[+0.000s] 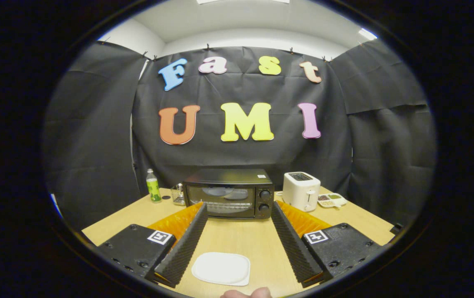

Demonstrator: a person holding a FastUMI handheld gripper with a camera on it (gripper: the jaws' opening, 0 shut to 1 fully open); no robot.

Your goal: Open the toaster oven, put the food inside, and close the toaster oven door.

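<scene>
Wooden table (pixel 237 238) inside a booth walled with black cloth. Toaster oven (pixel 228 193) at the far middle of the table, door shut, two knobs on its right side. Left of the oven: green bottle (pixel 152 186) and small clear container (pixel 177 194); right of it: white toaster (pixel 301 191), then a divided snack tray (pixel 332 200). Gripper (pixel 239 213) spread wide, holding nothing, fingers framing the oven. White plate (pixel 221 268) lies between the fingers, nearer than the oven

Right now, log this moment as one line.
hand-held gripper open, empty | toaster oven door shut, beyond fingers | white plate between fingers, on table | step: not started
</scene>
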